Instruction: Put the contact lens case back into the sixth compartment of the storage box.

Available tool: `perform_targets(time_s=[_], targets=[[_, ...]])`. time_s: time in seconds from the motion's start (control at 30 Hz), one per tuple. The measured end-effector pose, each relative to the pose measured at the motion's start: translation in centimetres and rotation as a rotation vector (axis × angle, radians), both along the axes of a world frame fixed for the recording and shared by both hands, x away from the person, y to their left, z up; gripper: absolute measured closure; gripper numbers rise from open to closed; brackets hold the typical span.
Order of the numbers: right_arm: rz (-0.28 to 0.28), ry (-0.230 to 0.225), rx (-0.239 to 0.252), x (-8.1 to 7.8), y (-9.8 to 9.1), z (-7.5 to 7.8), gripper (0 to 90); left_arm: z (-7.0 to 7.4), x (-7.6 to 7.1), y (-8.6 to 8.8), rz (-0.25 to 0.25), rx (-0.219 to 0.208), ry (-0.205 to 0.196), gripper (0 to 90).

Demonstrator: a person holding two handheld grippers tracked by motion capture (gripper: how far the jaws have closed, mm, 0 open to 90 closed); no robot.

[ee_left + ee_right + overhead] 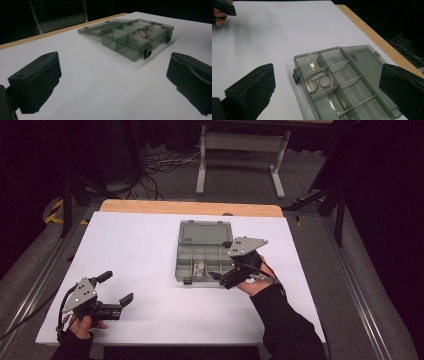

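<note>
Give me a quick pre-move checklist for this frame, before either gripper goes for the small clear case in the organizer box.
1. Organizer box lid open, lying flat behind the tray: ok.
2. Small clear case visible in a front compartment, nothing on top of it: ok.
3. Right gripper open, jaws apart above the box: ok.
4. Left gripper open, apart from the box over bare table: ok.
5. Whether the jaws fit between the compartment dividers: cannot tell.
6. Other compartments empty: cannot tell.

Grey translucent compartment box (205,256), lid flat open, small clear case (319,81) in one front compartment.
</note>
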State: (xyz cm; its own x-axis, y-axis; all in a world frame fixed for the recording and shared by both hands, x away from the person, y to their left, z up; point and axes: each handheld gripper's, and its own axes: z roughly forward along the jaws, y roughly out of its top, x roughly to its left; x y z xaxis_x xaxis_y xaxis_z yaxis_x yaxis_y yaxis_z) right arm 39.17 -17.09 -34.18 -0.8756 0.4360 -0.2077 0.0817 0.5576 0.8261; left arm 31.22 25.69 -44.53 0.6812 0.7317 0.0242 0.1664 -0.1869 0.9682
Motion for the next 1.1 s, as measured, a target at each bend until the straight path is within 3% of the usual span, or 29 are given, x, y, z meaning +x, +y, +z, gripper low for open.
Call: perform_targets(time_s=[0.5, 1.1], targets=[[-0.08, -0.014, 0.111, -2.0, -4.2, -2.0, 1.2, 0.0, 0.0, 0.0, 0.006, 0.004, 0.0, 0.4], [-0.137, 0.001, 0.181, -3.6, -7.3, -5.9, 0.7, -0.1, 0.1, 0.0, 0.007, -0.013, -0.001, 0.3]])
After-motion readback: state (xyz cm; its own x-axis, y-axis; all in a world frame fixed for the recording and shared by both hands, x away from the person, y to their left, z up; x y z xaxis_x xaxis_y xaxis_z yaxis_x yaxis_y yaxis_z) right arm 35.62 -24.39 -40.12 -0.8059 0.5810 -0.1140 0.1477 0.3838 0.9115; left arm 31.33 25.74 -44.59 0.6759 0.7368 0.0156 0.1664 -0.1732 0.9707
